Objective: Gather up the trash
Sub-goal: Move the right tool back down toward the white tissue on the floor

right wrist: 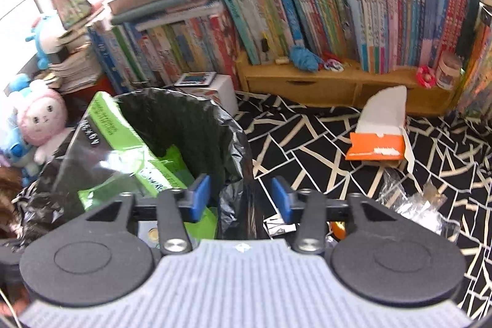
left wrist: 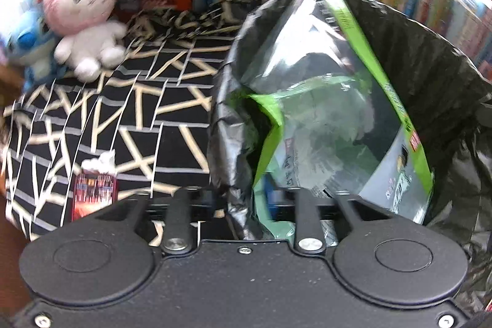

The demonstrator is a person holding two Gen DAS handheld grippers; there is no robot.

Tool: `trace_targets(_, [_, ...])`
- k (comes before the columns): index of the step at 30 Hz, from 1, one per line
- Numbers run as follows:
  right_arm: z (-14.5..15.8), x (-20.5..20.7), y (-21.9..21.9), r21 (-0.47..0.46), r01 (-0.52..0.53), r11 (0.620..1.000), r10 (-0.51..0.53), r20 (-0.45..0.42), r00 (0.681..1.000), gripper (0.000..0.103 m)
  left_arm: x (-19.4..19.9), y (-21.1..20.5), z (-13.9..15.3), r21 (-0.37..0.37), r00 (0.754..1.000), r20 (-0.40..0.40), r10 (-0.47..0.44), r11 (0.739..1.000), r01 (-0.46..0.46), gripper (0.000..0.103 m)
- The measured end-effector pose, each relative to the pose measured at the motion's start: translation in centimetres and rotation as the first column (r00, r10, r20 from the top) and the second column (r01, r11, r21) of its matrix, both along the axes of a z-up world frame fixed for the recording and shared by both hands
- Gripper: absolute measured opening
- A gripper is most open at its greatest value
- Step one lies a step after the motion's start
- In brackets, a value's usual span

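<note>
A bin with a black liner point(left wrist: 436, 88) holds a large green-and-clear plastic bag point(left wrist: 326, 112), which stands on end inside it. My left gripper point(left wrist: 243, 199) sits at the bin's near rim. Its fingers stand apart, and the bag's lower edge and the liner hide the tips. In the right wrist view the same bin point(right wrist: 196, 119) and green bag point(right wrist: 123, 137) lie to the left. My right gripper point(right wrist: 241, 199) is open over the liner's right edge, with nothing pinched between its blue pads point(right wrist: 200, 195).
On the black patterned cloth point(right wrist: 307, 143) lie an orange-and-white carton point(right wrist: 378, 140), clear plastic wrap point(right wrist: 412, 205) and a small silver wrapper point(right wrist: 276, 228). A red packet point(left wrist: 93, 192) lies left of the bin. Plush toys point(left wrist: 83, 11) and rows of books point(right wrist: 276, 17) stand behind.
</note>
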State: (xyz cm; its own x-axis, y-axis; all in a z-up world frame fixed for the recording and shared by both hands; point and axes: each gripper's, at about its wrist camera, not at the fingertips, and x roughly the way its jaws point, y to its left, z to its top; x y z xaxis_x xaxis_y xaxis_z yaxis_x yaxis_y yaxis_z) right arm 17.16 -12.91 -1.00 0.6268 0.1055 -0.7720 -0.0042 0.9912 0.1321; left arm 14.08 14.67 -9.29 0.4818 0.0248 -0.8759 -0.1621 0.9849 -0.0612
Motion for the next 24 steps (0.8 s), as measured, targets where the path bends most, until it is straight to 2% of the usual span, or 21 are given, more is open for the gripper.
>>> trace_targets(4, [1.5,-1.6,-1.8,0.003,-0.064,0.998,0.064,0.052,0.997,0.075,-1.2,0.3,-0.1,-0.034,0.993,-0.05,0.111,0.993,-0.112,0.043])
trace_targets(7, [2.6,-3.2,-3.8,0.01,-0.101,0.995,0.099,0.097,0.99,0.08,-2.6,-0.2,0.4,0.0,0.985,-0.042,0.169,0.986,-0.169,0.046])
trace_targets(11, [3.4,-5.1,-6.7,-0.002,-0.117,0.993,0.117,0.141,0.983,0.084,-4.2,-1.1,1.1,-0.001,0.976,-0.049,0.211,0.977,-0.211,0.05])
trace_targets(15, [2.7,-6.8,-8.6,-0.061,-0.084,0.995,0.092,0.156,0.983,0.086,-5.5,-2.4,1.4,0.023,0.979,-0.051,0.196,0.981,-0.195,0.053])
trace_targets(18, [1.8,-8.2,-9.9,-0.074,-0.015,0.997,0.026,0.149,0.989,0.086,-5.6,-3.0,1.5,0.044,0.984,-0.053,0.171,0.985,-0.169,0.053])
trace_targets(22, [0.4,-10.5,-11.5,-0.075,0.086,0.993,-0.076,0.125,0.989,0.086,-5.6,-3.7,1.7,0.029,0.991,-0.052,0.123,0.992,-0.121,0.053])
trace_targets(24, [-0.4,-11.5,-12.1,-0.108,0.116,0.987,-0.104,0.111,0.988,0.086,-5.5,-4.0,1.6,0.028,0.993,-0.056,0.101,0.995,-0.099,0.053])
